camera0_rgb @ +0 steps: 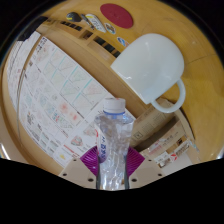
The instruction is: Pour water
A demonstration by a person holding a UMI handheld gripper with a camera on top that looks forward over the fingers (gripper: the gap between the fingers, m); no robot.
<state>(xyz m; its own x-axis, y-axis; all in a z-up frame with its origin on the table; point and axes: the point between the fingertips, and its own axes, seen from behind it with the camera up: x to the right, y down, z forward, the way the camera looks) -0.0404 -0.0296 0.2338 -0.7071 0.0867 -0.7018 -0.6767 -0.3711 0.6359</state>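
A clear plastic water bottle (113, 140) with a white cap and a blue-and-white label stands between my two fingers, its cap pointing away from me. My gripper (112, 158) is shut on the bottle; both purple pads (92, 156) press its sides. A white mug (147, 66) with its handle toward the right lies beyond the bottle on the wooden table (170, 25). The bottle's cap sits just short of the mug's near rim.
A sheet printed with a grid of pictures (55, 100) lies to the left of the bottle. A red round coaster (117, 14) lies far beyond the mug. A small printed box (168, 150) lies to the right of the fingers.
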